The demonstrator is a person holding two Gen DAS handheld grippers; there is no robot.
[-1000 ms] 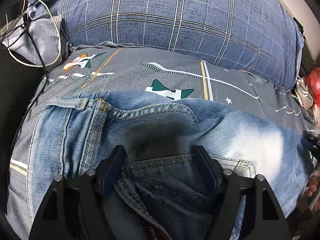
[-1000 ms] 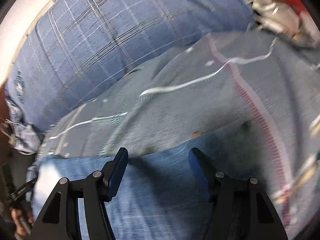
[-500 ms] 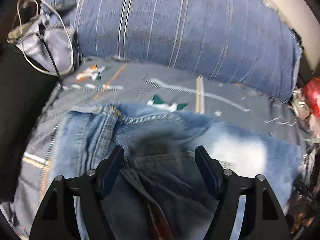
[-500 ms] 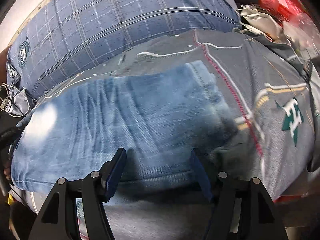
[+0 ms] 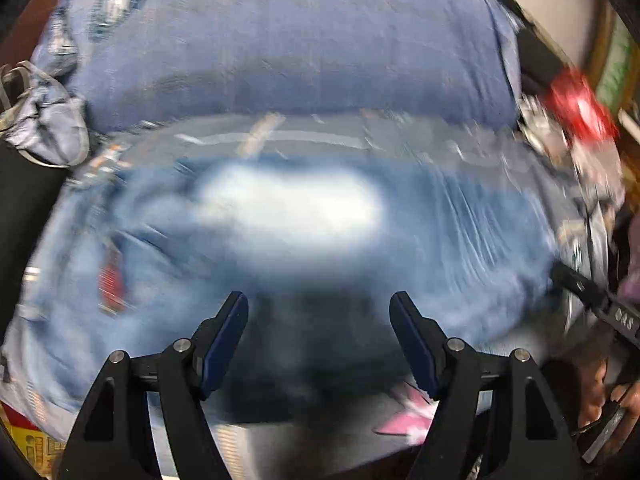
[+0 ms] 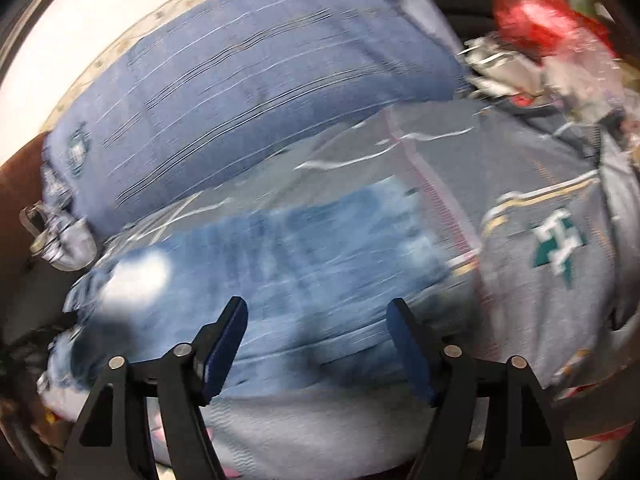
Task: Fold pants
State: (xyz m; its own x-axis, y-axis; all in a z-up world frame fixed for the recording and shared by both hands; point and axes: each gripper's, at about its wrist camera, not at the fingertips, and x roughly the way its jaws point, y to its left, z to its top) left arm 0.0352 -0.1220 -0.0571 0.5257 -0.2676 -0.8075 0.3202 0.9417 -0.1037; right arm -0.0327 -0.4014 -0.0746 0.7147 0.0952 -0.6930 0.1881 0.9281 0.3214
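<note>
Faded blue jeans (image 5: pixel 288 216) lie folded in a long band across a grey patterned bed sheet (image 5: pixel 320 136); both views are motion-blurred. My left gripper (image 5: pixel 319 312) is open and empty, above the near edge of the jeans. In the right wrist view the jeans (image 6: pixel 280 256) lie left of centre on the sheet (image 6: pixel 520 184). My right gripper (image 6: pixel 316 316) is open and empty over their near edge. The right gripper's black body (image 5: pixel 592 300) shows at the right edge of the left wrist view.
A big blue plaid pillow (image 5: pixel 288 40) lies behind the jeans, also in the right wrist view (image 6: pixel 248 80). Red plastic and clutter (image 6: pixel 536 12) sit at the far right. A grey bag with cords (image 5: pixel 44 120) lies at the left.
Both grippers have pulled back and up from the jeans. The left one no longer sits over the waistband and pocket; more of the folded jeans shows in both views.
</note>
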